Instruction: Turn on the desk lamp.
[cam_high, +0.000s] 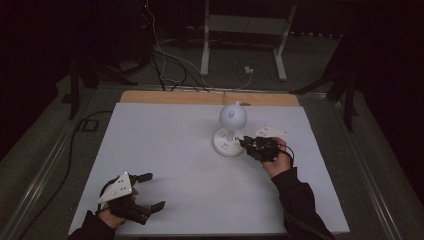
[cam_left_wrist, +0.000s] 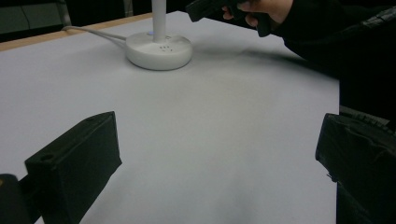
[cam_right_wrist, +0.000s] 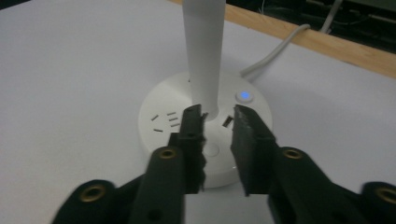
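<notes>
Right tool (cam_right_wrist: 218, 116) over lamp base (cam_right_wrist: 159, 112)

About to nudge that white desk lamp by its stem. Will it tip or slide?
The lamp probably tips before sliding: round head high on a thin stem. Its wide flat base should steady it somewhat. The cord behind may tug back.

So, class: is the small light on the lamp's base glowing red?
No. In the right gripper view the light on the lamp base glows blue.
</notes>
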